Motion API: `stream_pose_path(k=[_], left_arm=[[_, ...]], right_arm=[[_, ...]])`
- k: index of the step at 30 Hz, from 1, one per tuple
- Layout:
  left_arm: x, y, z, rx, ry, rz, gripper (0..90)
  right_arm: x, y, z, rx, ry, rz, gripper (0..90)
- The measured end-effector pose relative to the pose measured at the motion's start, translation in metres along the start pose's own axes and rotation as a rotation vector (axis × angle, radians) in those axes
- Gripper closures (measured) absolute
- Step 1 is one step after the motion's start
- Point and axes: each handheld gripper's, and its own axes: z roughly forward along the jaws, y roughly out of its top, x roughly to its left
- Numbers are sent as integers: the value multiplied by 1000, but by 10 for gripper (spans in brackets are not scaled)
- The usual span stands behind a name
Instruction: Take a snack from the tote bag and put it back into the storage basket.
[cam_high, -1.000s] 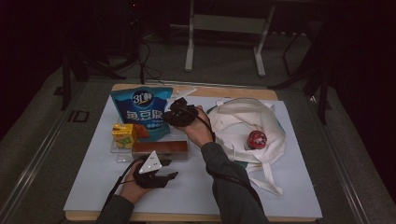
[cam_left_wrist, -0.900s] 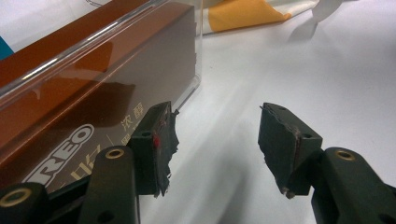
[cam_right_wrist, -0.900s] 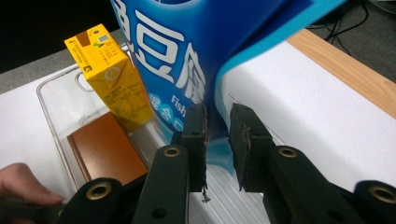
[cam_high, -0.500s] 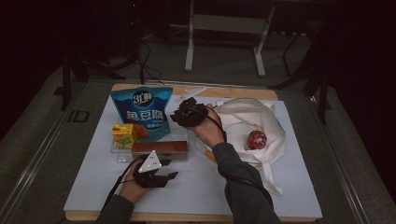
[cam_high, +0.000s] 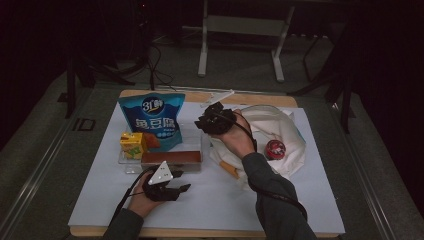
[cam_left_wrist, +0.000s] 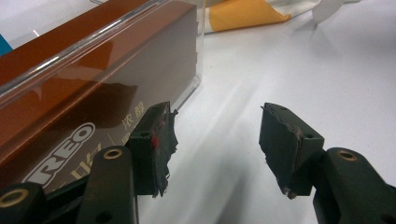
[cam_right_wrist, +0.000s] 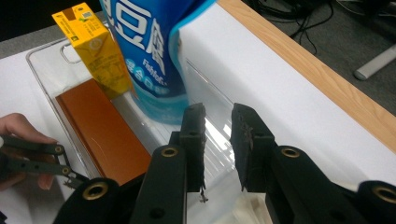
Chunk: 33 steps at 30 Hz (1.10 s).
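Note:
A clear tray holds a yellow juice box, a tall blue snack bag and a brown biscuit box. My left gripper rests on the white sheet in front of the tray, open and empty. In its own view the left gripper has one jaw right beside the brown box. My right gripper hovers above the tray's right end. Its jaws stand a narrow gap apart with nothing between them. Below them are the blue bag, juice box and brown box.
A white tote bag lies to the right of the tray with a red round thing on it. An orange strip pokes out near its front. The table's wooden far edge runs close behind the tray.
My right gripper has drifted to the right, away from the blue bag and toward the tote bag. The left gripper has stayed put.

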Motion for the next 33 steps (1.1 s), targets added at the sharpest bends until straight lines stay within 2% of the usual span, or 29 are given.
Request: stream_pose_path(k=[9,14,21,33], left_arm=[[0,0,0,-1,-3,-5,444],[0,0,0,-2,-1,-6,443],[0,0,0,1,3,-2,443],[-1,0,1,6,2,4,442]], right_arm=[[-10,-7,-17,13,-21,19,751],[-13,-12,-25,17,-15,31,755],[-16,-16,-34,47,-27,9,755],[-26,-30,-48,67,-22,46,755]])
